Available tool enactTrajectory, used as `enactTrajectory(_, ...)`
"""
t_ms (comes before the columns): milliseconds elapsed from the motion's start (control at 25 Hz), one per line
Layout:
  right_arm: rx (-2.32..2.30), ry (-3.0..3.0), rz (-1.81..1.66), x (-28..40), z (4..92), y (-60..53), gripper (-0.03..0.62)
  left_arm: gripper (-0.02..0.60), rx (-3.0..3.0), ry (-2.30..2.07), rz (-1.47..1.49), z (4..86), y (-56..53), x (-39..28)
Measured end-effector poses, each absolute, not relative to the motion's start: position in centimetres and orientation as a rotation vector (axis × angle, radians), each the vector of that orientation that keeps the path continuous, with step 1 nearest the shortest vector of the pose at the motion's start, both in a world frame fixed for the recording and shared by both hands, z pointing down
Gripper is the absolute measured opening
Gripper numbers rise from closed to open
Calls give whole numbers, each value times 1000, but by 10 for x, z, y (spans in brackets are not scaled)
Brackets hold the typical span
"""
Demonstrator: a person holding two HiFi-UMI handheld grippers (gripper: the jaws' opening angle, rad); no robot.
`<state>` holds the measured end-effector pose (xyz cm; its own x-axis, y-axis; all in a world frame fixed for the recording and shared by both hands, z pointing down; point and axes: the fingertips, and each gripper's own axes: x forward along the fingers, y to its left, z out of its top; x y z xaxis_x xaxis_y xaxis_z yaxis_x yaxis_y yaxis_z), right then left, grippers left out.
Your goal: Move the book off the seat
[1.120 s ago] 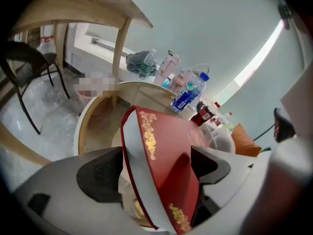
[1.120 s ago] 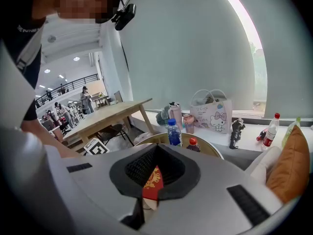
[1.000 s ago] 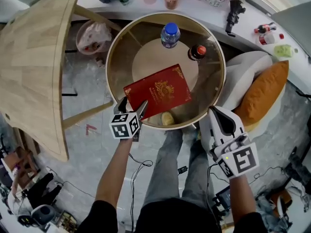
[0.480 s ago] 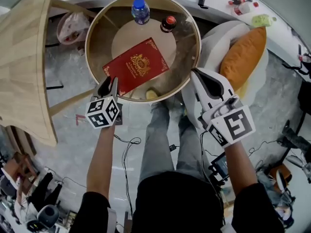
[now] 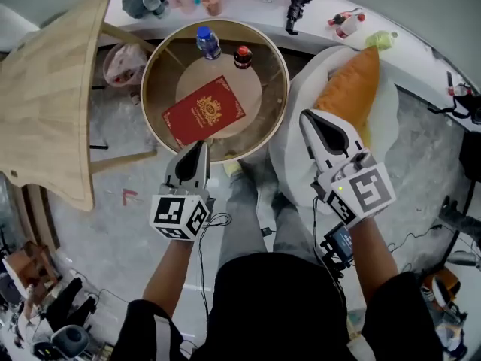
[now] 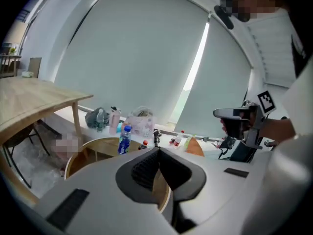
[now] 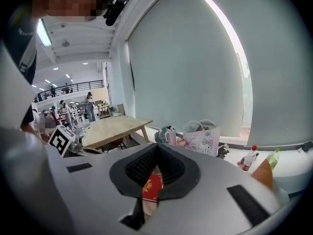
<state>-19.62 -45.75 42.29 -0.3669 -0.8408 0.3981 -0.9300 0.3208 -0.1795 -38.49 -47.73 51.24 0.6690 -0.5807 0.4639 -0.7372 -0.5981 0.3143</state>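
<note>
The red hardcover book with a gold emblem (image 5: 204, 112) lies flat on the round glass-topped table with a wooden rim (image 5: 144, 96), a little toward the near-left side of the top. On the far part of the same table stand a clear bottle with a blue cap (image 5: 208, 42) and a dark bottle with a red cap (image 5: 242, 56), both apart from the book.

The white rounded seat (image 5: 297, 156) is just beside the table, on its right. It carries only an orange cushion (image 5: 349, 89), and no book shows on it. Judged from this, the main part of the task looks done, because the book is off the seat and rests on the table.

The left gripper (image 5: 200, 146) hovers at the near rim of the table, close to the near corner of the book but not touching it. Its jaws are closing and already stand pad against pad, with nothing between them, as the left gripper view (image 6: 157, 153) shows. The right gripper (image 5: 310, 120) is right of the table, over the seat. Its jaw tips also meet in the right gripper view (image 7: 156, 148), and the book (image 7: 152, 187) appears only far behind the slit below the pads, not in a grip.

What is left seems small: perhaps only to bring both tools away from the table.
</note>
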Motion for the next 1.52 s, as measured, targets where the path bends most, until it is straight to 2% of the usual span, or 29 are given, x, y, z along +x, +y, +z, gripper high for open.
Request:
enactTrajectory(400,1689,-2361,477,-131,349,-388,9,14,2569,-984,302,382,-417,-319)
enactTrajectory(840,1739,-2429,363,-93,282,-321,9,14,2689,-1044,220,291,-363,-277)
enactTrajectory(1520,1743,-2481,218,-56,240,-255,9,13,2735,-1129,123,236,-291,-247)
